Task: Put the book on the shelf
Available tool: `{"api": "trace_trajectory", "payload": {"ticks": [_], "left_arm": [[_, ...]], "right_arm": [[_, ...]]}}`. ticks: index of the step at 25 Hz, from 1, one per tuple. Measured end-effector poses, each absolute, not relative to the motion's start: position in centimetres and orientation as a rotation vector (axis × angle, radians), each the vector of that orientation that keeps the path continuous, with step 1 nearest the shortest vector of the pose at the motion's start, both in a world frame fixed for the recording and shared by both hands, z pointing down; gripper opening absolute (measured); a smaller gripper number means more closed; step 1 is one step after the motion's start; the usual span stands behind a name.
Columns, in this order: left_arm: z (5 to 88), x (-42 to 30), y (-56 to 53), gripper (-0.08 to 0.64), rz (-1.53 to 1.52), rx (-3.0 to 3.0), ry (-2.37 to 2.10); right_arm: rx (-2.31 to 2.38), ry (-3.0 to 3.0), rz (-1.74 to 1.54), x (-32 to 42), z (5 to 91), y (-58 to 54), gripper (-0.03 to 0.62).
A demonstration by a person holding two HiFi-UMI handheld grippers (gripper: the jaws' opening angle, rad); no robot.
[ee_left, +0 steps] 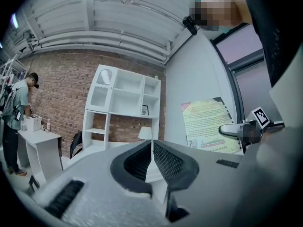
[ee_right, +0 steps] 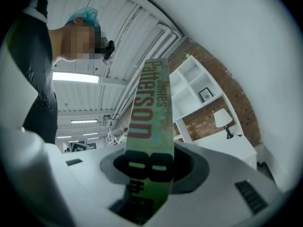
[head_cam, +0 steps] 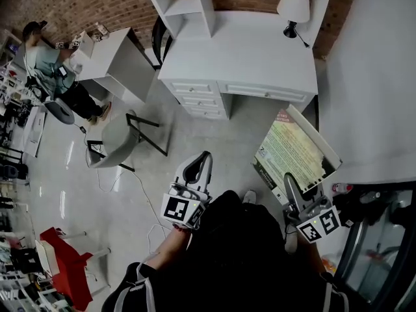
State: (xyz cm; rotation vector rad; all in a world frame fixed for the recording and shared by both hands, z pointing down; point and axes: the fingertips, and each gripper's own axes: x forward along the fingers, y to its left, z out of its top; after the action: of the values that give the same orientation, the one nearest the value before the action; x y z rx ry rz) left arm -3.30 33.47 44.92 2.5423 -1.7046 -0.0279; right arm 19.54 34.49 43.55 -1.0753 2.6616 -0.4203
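Head view: my right gripper [head_cam: 294, 188] holds the book [head_cam: 294, 149] in the air, near the white desk [head_cam: 247, 57]. The shelf [head_cam: 190, 5] stands at the desk's back. My left gripper [head_cam: 199, 166] hangs apart from the book.

Left gripper view: its 2 jaws are pressed together, with nothing between them.

Right gripper view: the jaws clamp the book, spine facing the camera.
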Motion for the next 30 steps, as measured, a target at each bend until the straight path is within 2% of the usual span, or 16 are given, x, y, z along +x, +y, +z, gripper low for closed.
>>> {"api": "trace_trajectory", "payload": {"ticks": [14, 30], "left_arm": [[45.3, -4.0, 30.9, 0.029, -0.06, 2.494, -1.773], [44.6, -6.4, 21.4, 0.029, -0.081, 2.523, -1.726]], "right_arm": [[-1.06, 2.649, -0.486, 20.3, 44.2, 31.2, 0.167], [-1.077, 2.676, -0.499, 16.7, 43.6, 22.3, 0.167]]}}
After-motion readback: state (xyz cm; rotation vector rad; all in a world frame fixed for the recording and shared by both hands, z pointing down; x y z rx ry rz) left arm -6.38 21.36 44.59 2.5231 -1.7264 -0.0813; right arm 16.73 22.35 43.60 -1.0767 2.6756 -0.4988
